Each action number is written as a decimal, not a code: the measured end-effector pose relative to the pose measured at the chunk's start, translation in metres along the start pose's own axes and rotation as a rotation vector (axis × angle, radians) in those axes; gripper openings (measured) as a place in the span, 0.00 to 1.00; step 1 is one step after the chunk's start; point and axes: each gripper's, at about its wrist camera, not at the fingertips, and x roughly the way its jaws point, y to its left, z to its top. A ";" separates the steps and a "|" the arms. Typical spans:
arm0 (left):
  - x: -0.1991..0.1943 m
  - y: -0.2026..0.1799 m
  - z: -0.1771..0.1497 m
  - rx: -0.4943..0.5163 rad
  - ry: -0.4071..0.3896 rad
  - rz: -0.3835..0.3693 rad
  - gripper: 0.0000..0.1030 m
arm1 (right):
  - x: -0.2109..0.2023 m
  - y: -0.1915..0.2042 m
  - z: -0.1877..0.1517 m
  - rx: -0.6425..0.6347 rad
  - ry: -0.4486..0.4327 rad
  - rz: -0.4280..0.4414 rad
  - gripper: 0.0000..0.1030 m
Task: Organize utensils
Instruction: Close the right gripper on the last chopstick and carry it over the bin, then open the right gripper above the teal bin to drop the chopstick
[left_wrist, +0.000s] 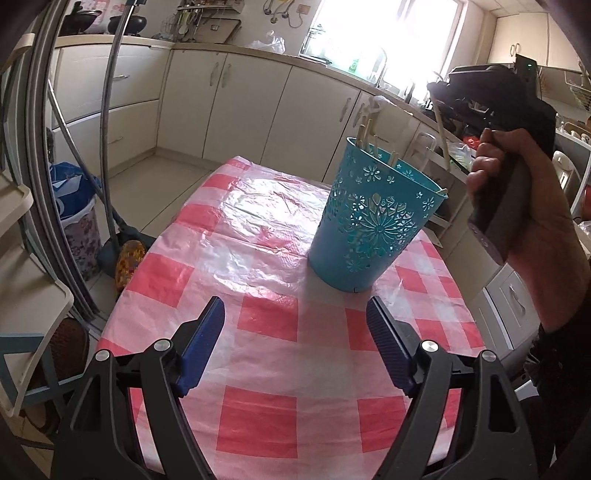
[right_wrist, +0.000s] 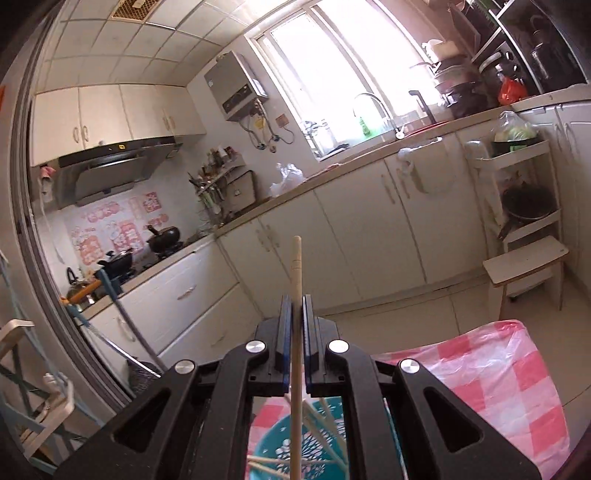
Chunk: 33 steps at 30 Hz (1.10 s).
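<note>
A teal perforated metal cup (left_wrist: 369, 225) stands on the pink checked tablecloth (left_wrist: 258, 314) and holds several pale chopsticks (left_wrist: 364, 136). My left gripper (left_wrist: 295, 317) is open and empty, low over the table in front of the cup. The right gripper's body (left_wrist: 513, 122), held in a hand, hovers above and right of the cup. In the right wrist view my right gripper (right_wrist: 295, 301) is shut on a wooden chopstick (right_wrist: 296, 273), which hangs down into the cup (right_wrist: 291, 446) below.
Kitchen cabinets (left_wrist: 236, 107) and a counter run behind the table. A bin with a blue bag (left_wrist: 75, 214) and a broom stand on the floor at left. A white shelf trolley (right_wrist: 524, 229) stands by the far wall. The table edge (right_wrist: 517, 328) lies at right.
</note>
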 end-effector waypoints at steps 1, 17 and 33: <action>0.001 0.002 0.000 -0.004 0.000 0.001 0.73 | 0.007 0.000 -0.004 -0.008 0.016 -0.017 0.06; -0.001 0.006 0.005 -0.026 0.025 0.030 0.85 | -0.046 0.005 -0.069 -0.157 0.128 -0.052 0.30; -0.030 -0.034 0.015 0.102 0.062 0.125 0.92 | -0.146 -0.035 -0.146 -0.099 0.365 -0.295 0.76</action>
